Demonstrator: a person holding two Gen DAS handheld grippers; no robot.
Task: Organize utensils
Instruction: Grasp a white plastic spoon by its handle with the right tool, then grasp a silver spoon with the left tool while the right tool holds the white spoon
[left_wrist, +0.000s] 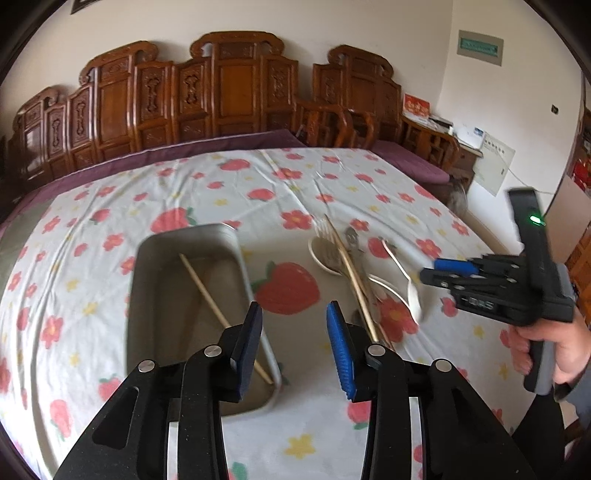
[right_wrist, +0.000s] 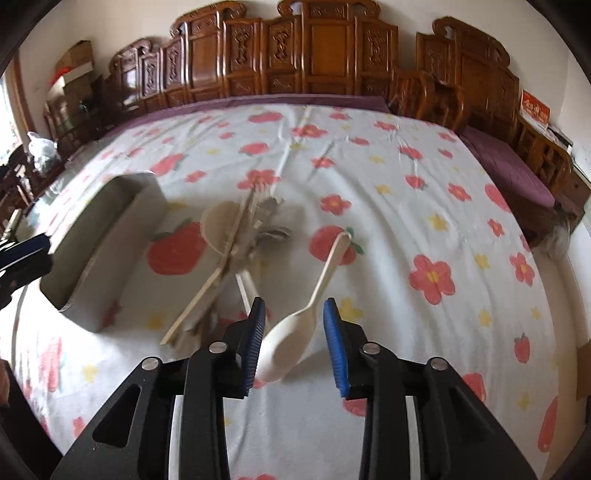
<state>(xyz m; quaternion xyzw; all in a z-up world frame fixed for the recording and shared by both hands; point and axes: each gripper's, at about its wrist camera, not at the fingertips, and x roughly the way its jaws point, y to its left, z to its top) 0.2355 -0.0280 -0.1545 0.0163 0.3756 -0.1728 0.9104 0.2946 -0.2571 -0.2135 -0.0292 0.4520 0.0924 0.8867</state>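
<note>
One wooden chopstick (left_wrist: 221, 306) lies in the rectangular metal tray (left_wrist: 236, 254) in the left wrist view, where the left gripper (left_wrist: 294, 341) hangs over the tray's near right edge, jaws parted and empty; a green wall plaque's writing is too blurred to read. From the right wrist, the right gripper (right_wrist: 293, 341) stands open astride the cream plastic spoon (right_wrist: 295, 332), untouched. Closing squarely on its bowl-end neck should lift it cleanly from the utensil heap (right_wrist: 240, 236).

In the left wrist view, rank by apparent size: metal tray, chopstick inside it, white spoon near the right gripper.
1. metal tray
2. chopstick
3. white spoon, though blurred and farther away, so its true size is unsure.
</note>
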